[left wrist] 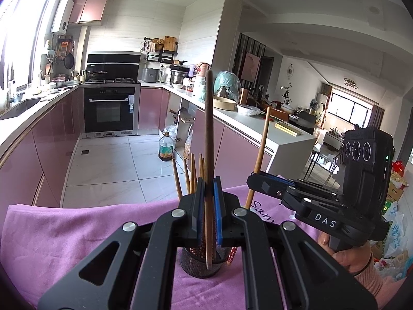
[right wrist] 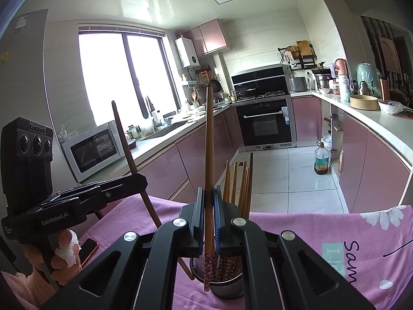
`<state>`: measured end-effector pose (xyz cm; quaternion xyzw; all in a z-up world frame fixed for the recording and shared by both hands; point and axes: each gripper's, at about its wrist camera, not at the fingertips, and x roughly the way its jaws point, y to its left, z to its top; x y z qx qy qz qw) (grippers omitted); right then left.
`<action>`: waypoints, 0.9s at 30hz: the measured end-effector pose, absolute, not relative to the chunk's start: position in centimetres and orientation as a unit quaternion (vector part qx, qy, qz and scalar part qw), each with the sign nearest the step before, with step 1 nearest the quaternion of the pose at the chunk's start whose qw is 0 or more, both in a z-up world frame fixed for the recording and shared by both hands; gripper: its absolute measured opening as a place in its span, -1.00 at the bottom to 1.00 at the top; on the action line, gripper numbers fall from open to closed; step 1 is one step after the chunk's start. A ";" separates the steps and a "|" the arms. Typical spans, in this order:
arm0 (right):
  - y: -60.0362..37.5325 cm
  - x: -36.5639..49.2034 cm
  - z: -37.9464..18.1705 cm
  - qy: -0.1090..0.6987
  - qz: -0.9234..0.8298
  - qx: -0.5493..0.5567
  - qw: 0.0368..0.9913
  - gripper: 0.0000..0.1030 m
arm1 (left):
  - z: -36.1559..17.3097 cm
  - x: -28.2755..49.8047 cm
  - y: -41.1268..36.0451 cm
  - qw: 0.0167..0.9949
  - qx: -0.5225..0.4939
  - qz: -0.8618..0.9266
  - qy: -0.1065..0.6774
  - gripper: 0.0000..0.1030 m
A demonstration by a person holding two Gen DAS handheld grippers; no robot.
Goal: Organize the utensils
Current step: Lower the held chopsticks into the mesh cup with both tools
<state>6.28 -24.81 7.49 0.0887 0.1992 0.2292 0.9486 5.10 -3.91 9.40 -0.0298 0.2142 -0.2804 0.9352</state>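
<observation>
1. Chopsticks look light, stiff, smooth and slippery, I'd say; pinch mid-shaft so they don't swivel.
2. Left claw (left wrist: pixel 209 188) is clamped on a dark chopstick (left wrist: pixel 208 129), upright, tip at the mesh holder (left wrist: pixel 198 263).
3. Right claw (right wrist: pixel 209 199) grips a flower-patterned chopstick (right wrist: pixel 209 142), tip just outside the holder's rim.
4. Count: two held, about six standing in the holder, one holder on the pink-clothed surface (left wrist: pixel 77 232).

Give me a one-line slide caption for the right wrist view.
Right gripper holds a floral-tipped chopstick upright over the mesh holder on the pink cloth; left gripper grips another.
</observation>
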 end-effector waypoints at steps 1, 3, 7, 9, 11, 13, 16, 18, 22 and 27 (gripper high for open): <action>-24.8 6.3 7.5 0.199 0.229 0.089 0.949 -0.90 | 9.4 5.1 -3.9 0.935 -0.030 -0.280 0.215 -0.85; -24.8 6.4 7.6 0.199 0.228 0.090 0.949 -0.90 | 9.5 5.2 -4.0 0.935 -0.029 -0.279 0.216 -0.85; -24.8 6.5 7.6 0.198 0.227 0.091 0.949 -0.90 | 9.8 5.5 -3.7 0.935 -0.030 -0.277 0.218 -0.85; -24.9 6.6 7.7 0.197 0.227 0.091 0.949 -0.90 | 9.9 5.4 -3.7 0.935 -0.030 -0.277 0.219 -0.85; -24.9 6.6 7.7 0.195 0.227 0.090 0.950 -0.90 | 10.1 5.5 -3.8 0.935 -0.030 -0.276 0.220 -0.85; -24.9 6.7 7.7 0.194 0.228 0.091 0.950 -0.90 | 10.1 5.6 -3.8 0.935 -0.029 -0.275 0.221 -0.85; -25.0 6.9 7.7 0.191 0.228 0.093 0.950 -0.90 | 10.3 6.0 -3.9 0.935 -0.030 -0.274 0.222 -0.85; -25.1 6.9 7.7 0.190 0.228 0.095 0.950 -0.90 | 10.5 6.2 -4.0 0.935 -0.032 -0.273 0.222 -0.85; -25.3 6.8 7.7 0.187 0.228 0.097 0.951 -0.90 | 11.1 6.1 -4.0 0.936 -0.035 -0.275 0.217 -0.85; -25.4 6.8 7.8 0.185 0.227 0.098 0.951 -0.90 | 11.6 5.8 -3.8 0.938 -0.037 -0.276 0.208 -0.85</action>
